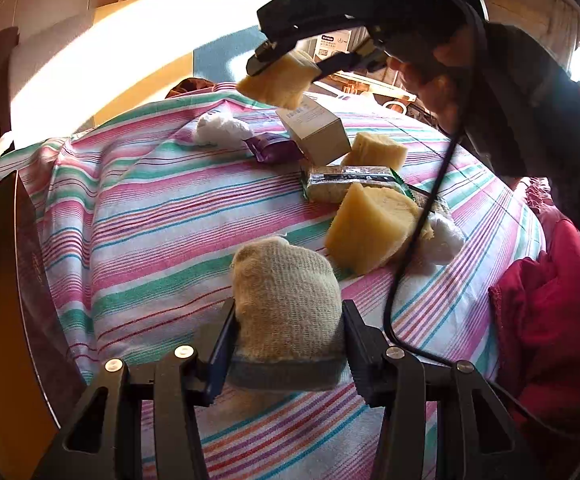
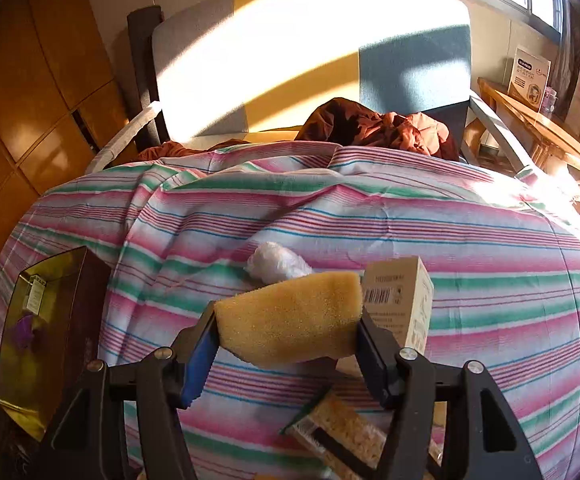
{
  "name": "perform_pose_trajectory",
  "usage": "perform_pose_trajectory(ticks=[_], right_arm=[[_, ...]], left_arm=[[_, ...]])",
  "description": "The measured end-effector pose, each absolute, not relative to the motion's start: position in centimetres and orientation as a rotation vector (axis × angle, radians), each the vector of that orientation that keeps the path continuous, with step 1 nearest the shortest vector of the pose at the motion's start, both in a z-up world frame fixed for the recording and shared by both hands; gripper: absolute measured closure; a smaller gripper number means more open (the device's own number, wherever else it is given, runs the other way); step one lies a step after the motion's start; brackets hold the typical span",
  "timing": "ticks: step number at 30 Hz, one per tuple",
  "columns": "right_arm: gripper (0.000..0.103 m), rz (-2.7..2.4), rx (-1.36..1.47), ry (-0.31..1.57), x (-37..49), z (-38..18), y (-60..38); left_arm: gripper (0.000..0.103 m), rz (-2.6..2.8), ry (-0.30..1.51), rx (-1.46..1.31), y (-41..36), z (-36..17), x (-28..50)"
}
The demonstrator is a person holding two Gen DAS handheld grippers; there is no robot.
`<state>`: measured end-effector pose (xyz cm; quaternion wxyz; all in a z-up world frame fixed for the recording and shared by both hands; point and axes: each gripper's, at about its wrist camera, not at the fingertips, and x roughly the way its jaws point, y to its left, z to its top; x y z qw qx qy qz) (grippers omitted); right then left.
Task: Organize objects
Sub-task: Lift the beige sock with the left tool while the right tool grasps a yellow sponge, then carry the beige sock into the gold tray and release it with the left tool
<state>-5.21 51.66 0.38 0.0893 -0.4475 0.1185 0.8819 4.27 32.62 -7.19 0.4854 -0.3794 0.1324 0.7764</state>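
Note:
My left gripper (image 1: 288,320) is shut on a beige knitted sock bundle (image 1: 286,296), resting low over the striped cloth (image 1: 150,220). My right gripper (image 2: 288,330) is shut on a yellow sponge (image 2: 290,316) and holds it above the cloth; it also shows in the left wrist view (image 1: 282,66), raised at the back with its sponge (image 1: 278,82). On the cloth lie two more yellow sponges (image 1: 370,232) (image 1: 376,150), a beige carton (image 1: 316,128), a wrapped snack bar (image 1: 350,184), a purple packet (image 1: 274,148) and a white plastic wad (image 1: 220,128).
An open gold-lined box (image 2: 46,336) stands at the cloth's left edge, with items inside. Red clothing (image 1: 550,320) lies at the right. A black cable (image 1: 422,220) hangs across the sponges. A second white wad (image 1: 444,236) sits by the right sponge. A wooden side table (image 2: 530,120) stands far right.

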Motion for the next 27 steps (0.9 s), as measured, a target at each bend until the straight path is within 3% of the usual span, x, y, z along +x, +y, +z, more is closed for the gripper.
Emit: perform_pose_trajectory(ticks=[11,27], right_arm=[[0.040,2.624,-1.361,0.508,-0.1,-2.6,47.5],[0.041,2.628,-1.483,0.320,-0.5,-6.2,41.8]], left_arm=[[0.052,1.961,0.316,-0.873,28.2,-2.4,6.6],[0.052,2.210,0.258,-0.881,20.3,1.2,5.0]])
